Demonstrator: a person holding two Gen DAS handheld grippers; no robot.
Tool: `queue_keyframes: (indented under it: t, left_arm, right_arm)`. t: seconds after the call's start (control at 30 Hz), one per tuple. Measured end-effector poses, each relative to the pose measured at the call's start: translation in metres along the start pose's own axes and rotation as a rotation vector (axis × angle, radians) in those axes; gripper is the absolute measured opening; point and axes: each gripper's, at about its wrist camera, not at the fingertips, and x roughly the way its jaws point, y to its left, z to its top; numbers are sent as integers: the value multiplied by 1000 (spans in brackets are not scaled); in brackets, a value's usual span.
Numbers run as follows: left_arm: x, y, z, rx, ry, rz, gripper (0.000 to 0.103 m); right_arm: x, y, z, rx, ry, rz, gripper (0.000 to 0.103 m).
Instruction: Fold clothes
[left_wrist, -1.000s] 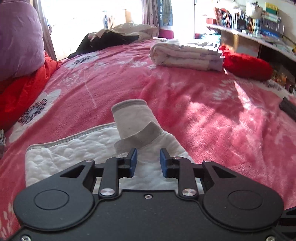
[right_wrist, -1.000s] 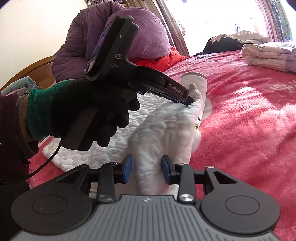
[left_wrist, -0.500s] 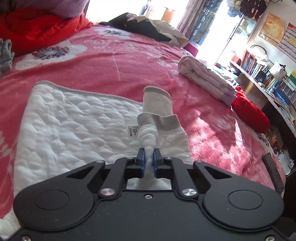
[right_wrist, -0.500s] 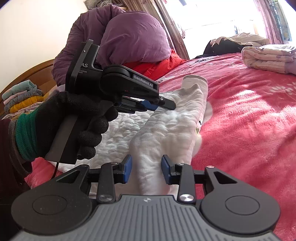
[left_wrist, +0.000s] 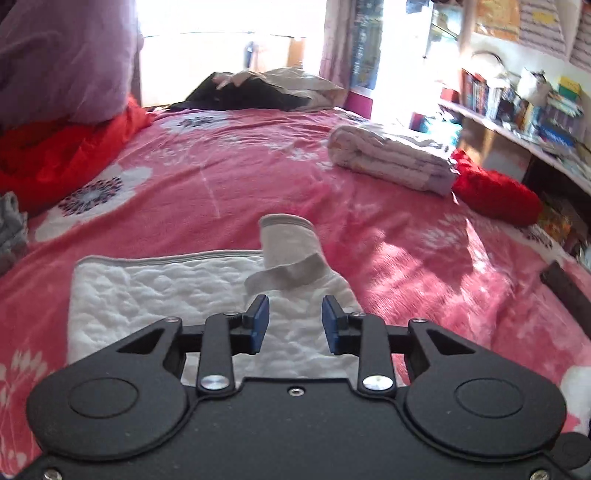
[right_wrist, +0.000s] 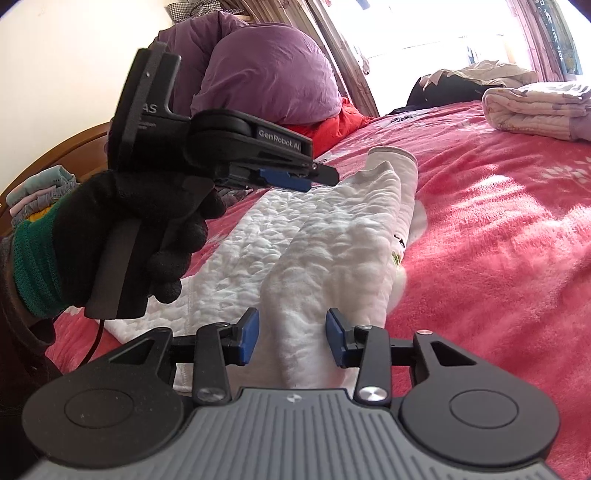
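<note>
Item: one white quilted garment (left_wrist: 166, 295), long-sleeved, lying flat on the pink flowered bedspread (left_wrist: 406, 236) of a bed, its near sleeve (right_wrist: 347, 243) folded lengthwise over the body, the grey ribbed cuff (left_wrist: 288, 240) pointing toward the window. Handling, by estimate: light, soft, padded, limp throughout; it should crease where laid and slump if lifted by one point; not fragile, and the puckered surface likely offers good friction. Best purchase appears to be the doubled sleeve edge or the ribbed hem, pinched through both layers; a grip on the cuff alone would probably drag the sleeve out of its fold. Left claw (left_wrist: 295, 325): held in a black-gloved hand (right_wrist: 147, 229) above the sleeve, jaws opening, nothing between the blue pads, garment released. Right claw (right_wrist: 291, 334): low over the near end of the folded sleeve, jaws opening, straddling the cloth; the pads stand clear of it on both sides, so no grip. Also present: a rolled pale blanket (left_wrist: 391, 162) and a red cushion (left_wrist: 495, 192) well apart on the far side of the bed, purple bedding (right_wrist: 266, 74) at the headboard, dark clothes (left_wrist: 251, 96) near the window, a bookshelf (left_wrist: 524, 110).
</note>
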Motion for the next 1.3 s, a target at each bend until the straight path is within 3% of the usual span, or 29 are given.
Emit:
queue_keyframes:
  t: [0.17, 0.3, 0.53, 0.63, 0.73, 0.97, 1.13, 1.3]
  left_arm:
    - [43, -22, 1, 122, 79, 34, 29]
    - [67, -20, -2, 148, 153, 55, 31]
    - [72, -18, -5, 136, 156, 61, 33]
    - [57, -15, 1, 92, 132, 51, 34]
    - [28, -7, 2, 27, 90, 56, 37]
    - [-59, 35, -24, -231, -19, 95, 43]
    - [-110, 69, -73, -486, -42, 156, 52]
    - [-139, 92, -130, -776, 4, 202, 53]
  right_arm:
    - [0, 2, -1, -3, 2, -2, 42]
    - [3, 3, -3, -10, 23, 0, 46]
    - [9, -2, -4, 1, 55, 6, 48]
    - [-2, 2, -2, -7, 4, 20, 49]
    - [-16, 13, -1, -51, -51, 27, 48]
    - [-36, 40, -5, -177, -98, 34, 48]
    - [-40, 61, -12, -255, -56, 64, 49]
    - [-37, 95, -29, -414, 10, 76, 50]
